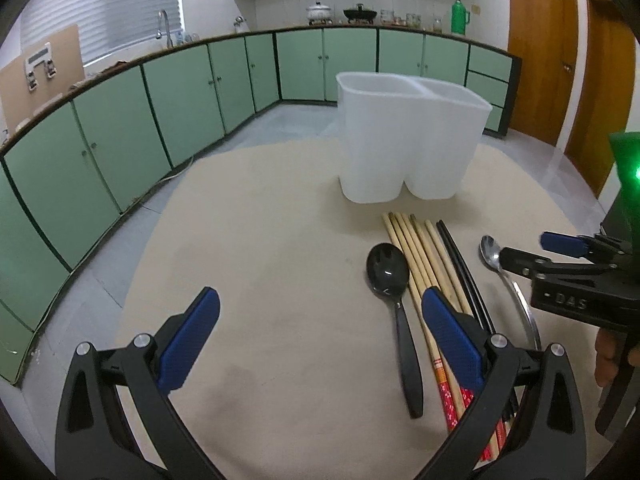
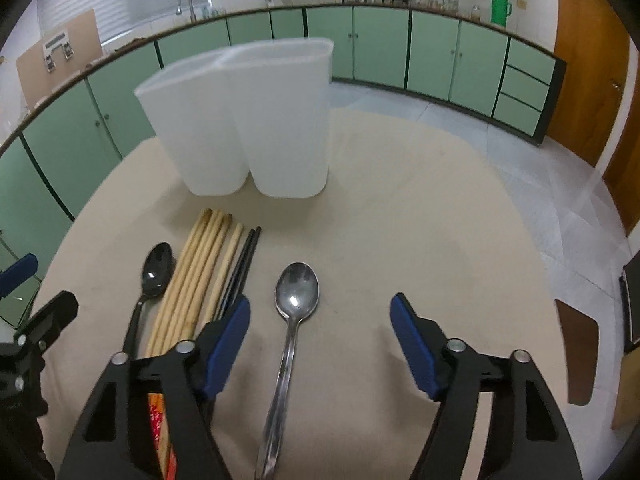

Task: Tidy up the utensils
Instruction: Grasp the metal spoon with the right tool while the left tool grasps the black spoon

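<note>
Left tongs [image 1: 320,344] tilt down over the beige table [image 1: 260,240], jaws wide apart, nothing between. Beside them lie a glossy black plastic spoon [image 1: 388,272], pale wooden chopsticks [image 1: 416,256], thin black chopsticks [image 1: 460,264]. Right tongs [image 2: 320,332] gape around the shiny metal spoon [image 2: 296,292], untouched. Behind stands a translucent white two-compartment holder [image 2: 248,120].

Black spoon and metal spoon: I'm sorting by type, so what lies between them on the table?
Between the black spoon and the metal spoon lie the wooden chopsticks and black chopsticks, side by side, clearest in the right wrist view.
</note>
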Available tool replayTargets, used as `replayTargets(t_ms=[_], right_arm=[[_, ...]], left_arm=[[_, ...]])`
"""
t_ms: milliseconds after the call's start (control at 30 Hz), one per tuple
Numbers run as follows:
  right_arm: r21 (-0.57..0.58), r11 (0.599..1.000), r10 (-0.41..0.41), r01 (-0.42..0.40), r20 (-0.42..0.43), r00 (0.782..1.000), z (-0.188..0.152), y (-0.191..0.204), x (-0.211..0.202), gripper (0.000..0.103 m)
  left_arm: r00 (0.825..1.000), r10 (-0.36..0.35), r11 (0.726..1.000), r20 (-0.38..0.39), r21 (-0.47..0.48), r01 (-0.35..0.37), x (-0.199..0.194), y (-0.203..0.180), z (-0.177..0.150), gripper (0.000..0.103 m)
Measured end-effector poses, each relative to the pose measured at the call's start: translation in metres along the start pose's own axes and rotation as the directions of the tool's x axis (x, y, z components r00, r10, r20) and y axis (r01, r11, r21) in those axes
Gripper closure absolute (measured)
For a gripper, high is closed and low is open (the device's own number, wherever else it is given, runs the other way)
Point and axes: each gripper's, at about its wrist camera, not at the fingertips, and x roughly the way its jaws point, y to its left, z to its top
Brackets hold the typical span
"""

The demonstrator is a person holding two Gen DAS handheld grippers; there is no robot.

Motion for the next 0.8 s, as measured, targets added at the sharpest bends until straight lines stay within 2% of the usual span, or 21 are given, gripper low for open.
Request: replayTargets(t_ms=[167,300,433,467,800], right_arm=[[0.02,1.0,0.022,-0.021,-0.035,0.999,0.003,-0.004,0.016,0.047],[0.002,1.0,0.008,-0.008,-0.025,1.0,0.005,-0.001,0.021,0.05],[-0.042,0.999,-0.009,0.008,-0.014,1.0,0.006,0.008,0.024,0.073],[-0.051,0.999,-0.013,0.012,-0.01,1.0,0.006,0.009,0.025,0.075],[-0.043,0.999,-0.001,0.001,-0.005,1.0,0.002,0.006,0.019,0.075]], left_arm=[[1.0,-0.01,1.0,-0.028,0.017,0.011,0.013,-0.005,0.002,0.005],[0.999,-0.015,1.0,-0.045,0.016,0.016,0.022,-0.007,0.003,0.005],[0.998,-0.021,0.999,-0.057,0.025,0.022,0.029,-0.012,0.004,0.005],[0.998,-0.022,0.999,-0.06,0.029,0.024,0.032,-0.013,0.004,0.005],[0.986,0.031,0.996,-0.163,0.082,-0.017,0.064,-0.026,-0.002,0.005]])
